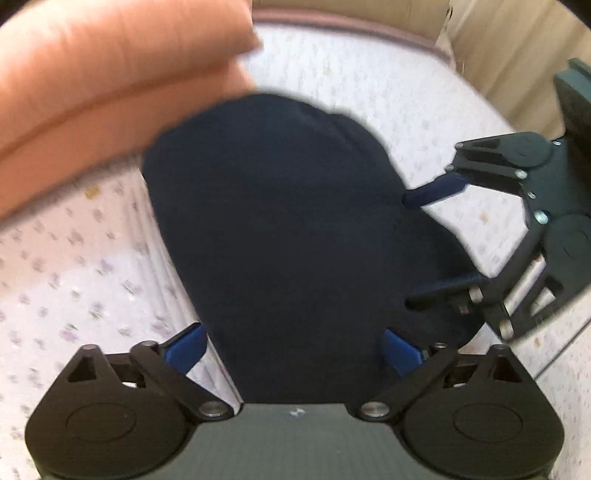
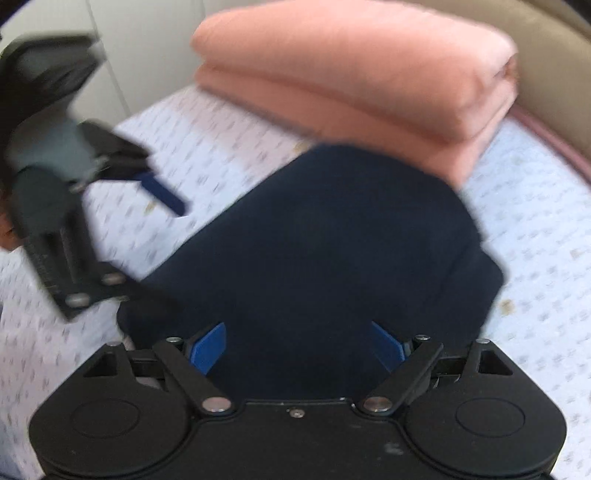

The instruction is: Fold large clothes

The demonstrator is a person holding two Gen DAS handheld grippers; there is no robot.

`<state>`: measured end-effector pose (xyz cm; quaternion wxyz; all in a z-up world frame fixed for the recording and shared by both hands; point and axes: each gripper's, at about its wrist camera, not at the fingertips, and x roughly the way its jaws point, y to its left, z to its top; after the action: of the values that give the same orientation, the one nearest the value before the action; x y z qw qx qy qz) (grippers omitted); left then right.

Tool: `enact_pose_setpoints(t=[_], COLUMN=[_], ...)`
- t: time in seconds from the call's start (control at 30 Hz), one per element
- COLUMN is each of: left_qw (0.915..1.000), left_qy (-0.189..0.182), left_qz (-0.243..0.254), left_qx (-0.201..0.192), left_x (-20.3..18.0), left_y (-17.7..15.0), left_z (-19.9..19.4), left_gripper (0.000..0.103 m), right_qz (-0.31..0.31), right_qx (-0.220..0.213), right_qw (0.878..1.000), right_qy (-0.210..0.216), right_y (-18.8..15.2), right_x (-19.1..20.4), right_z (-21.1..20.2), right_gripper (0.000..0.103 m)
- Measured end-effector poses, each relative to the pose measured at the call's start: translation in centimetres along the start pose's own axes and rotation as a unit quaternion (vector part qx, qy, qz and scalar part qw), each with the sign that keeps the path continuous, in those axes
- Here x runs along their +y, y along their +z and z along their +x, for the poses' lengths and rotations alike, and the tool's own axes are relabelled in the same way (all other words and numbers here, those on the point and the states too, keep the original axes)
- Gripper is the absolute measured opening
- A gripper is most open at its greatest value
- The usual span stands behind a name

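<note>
A dark navy garment (image 1: 288, 229) lies folded into a compact bundle on the floral bedsheet (image 1: 74, 277); it also shows in the right wrist view (image 2: 332, 251). My left gripper (image 1: 293, 350) is open, its blue fingers spread either side of the garment's near edge. My right gripper (image 2: 299, 347) is open too, its fingers astride the garment's near edge from the other side. In the left wrist view the right gripper (image 1: 417, 247) reaches in from the right with its fingers wide apart over the garment's edge. The left gripper (image 2: 155, 236) shows at the left of the right wrist view.
A folded salmon-pink blanket (image 2: 369, 74) lies on the bed just beyond the garment, also in the left wrist view (image 1: 110, 74). A beige padded headboard (image 2: 554, 74) with a mauve mattress edge (image 1: 351, 29) borders the bed. Both views are motion blurred.
</note>
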<state>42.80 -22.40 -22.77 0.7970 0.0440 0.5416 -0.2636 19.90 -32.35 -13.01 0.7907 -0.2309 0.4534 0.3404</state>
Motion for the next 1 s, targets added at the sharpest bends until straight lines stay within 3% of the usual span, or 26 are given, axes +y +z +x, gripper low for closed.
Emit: enact_pose_setpoints(t=[0.07,0.2,0.33,0.5,0.67,0.83,0.9,1.0], left_qw=[0.9998,0.9995,0.9999,0.9995,0.9986,0.9966,0.9969,0.9959], left_qy=[0.006,-0.015,-0.007,-0.015,-0.024,-0.013,-0.005,-0.033], left_qz=[0.016,-0.022,-0.007,-0.024,-0.037,-0.044,-0.036,-0.072], left_qx=[0.013,0.015,0.010,0.013,0.029,0.069,0.069,0.044], left_x=[0.0,1.1,0.6,1.1,1.4,1.5,1.5,2.7], left_y=[-1.0,-2.1,-2.4,-2.9,-3.8,-5.1,-5.2,-4.0], left_z=[1.3,2.5,1.8,1.9,1.6,-0.5,-2.1,-4.3], left_gripper=[0.103,0.103,0.103,0.103,0.103,0.101,0.099,0.103], right_qz=[-0.015,-0.060,-0.043,0.093,0.119,0.162,0.181,0.227], right_qx=[0.026,0.001,0.006,0.025,0.024,0.054,0.038,-0.030], right_qw=[0.999,0.996,0.996,0.995,0.993,0.985,0.982,0.971], right_qy=[-0.023,-0.061,-0.074,-0.025,-0.010,0.018,0.042,0.068], right_y=[-1.7,-5.5,-7.0,-9.6,-11.3,-12.2,-12.1,-11.4], right_x=[0.1,0.8,0.1,-4.1,-5.1,-7.2,-8.4,-11.1], right_z=[1.8,2.9,2.8,2.4,1.6,-0.4,-2.3,-4.6], right_gripper=[0.100,0.102,0.103,0.103,0.103,0.103,0.102,0.103])
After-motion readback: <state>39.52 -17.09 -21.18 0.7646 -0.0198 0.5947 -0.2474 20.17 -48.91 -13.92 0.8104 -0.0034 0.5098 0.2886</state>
